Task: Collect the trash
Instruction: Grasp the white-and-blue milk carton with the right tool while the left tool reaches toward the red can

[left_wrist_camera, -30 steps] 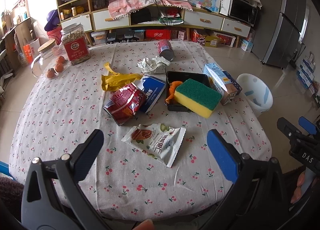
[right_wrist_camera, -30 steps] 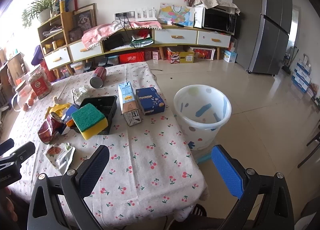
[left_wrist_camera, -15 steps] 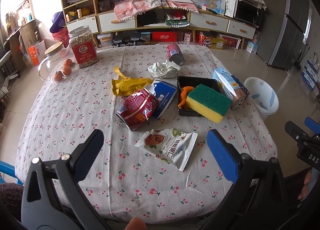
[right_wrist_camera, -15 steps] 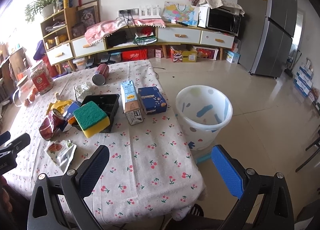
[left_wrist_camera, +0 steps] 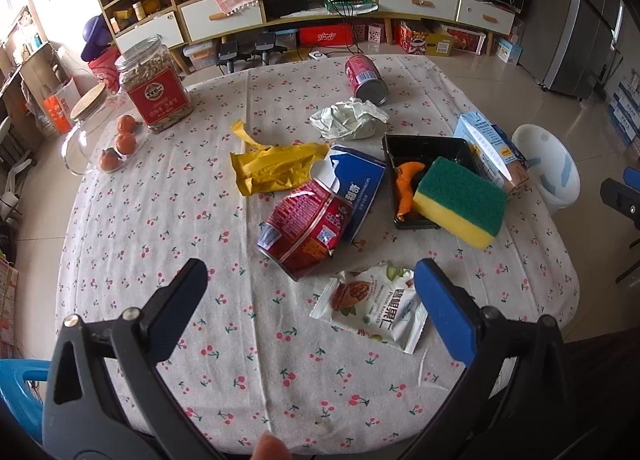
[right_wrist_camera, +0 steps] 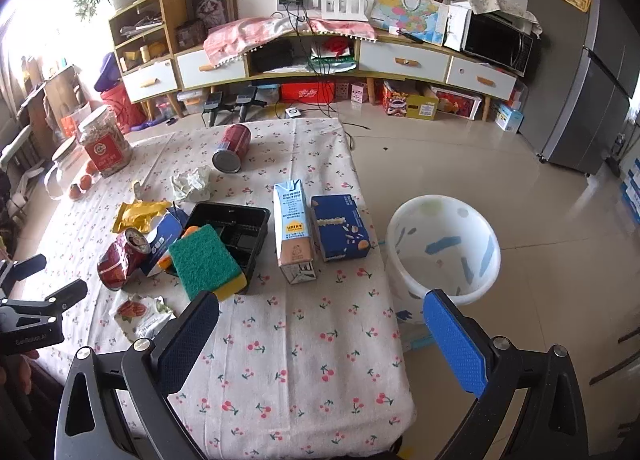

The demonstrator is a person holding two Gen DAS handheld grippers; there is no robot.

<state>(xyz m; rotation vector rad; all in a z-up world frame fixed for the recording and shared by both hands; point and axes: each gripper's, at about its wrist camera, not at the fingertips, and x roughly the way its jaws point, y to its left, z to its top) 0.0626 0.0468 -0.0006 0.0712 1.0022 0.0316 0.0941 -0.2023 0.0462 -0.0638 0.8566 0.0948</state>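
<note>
— two grippers, how do they stand?
— both spread wide with nothing between the fingers. the left gripper (left_wrist_camera: 308, 288) hangs over the near edge of the table (left_wrist_camera: 160, 220), and the right gripper (right_wrist_camera: 320, 320) hangs over the table's near right corner.
— what lies closest to the left one?
— a white snack wrapper (left_wrist_camera: 372, 308), flat on the cherry-print cloth just ahead of its right finger. beyond that a crushed red can (left_wrist_camera: 304, 224) lies on its side, touching a blue and white packet (left_wrist_camera: 356, 188), with a yellow wrapper (left_wrist_camera: 272, 168) just behind.
— and further out?
— a black tray (left_wrist_camera: 428, 148) holds an orange scrap (left_wrist_camera: 406, 188), and a green and yellow sponge (left_wrist_camera: 460, 200) rests tilted on the tray's near rim. a crumpled tissue (left_wrist_camera: 348, 120) and a second red can (left_wrist_camera: 366, 78) lie toward the far edge.
— on the right gripper's side?
— a milk carton (right_wrist_camera: 294, 232) and a blue box (right_wrist_camera: 340, 226) lie side by side next to the tray. the white bin (right_wrist_camera: 444, 248) stands on the floor just beside the table's right edge.
</note>
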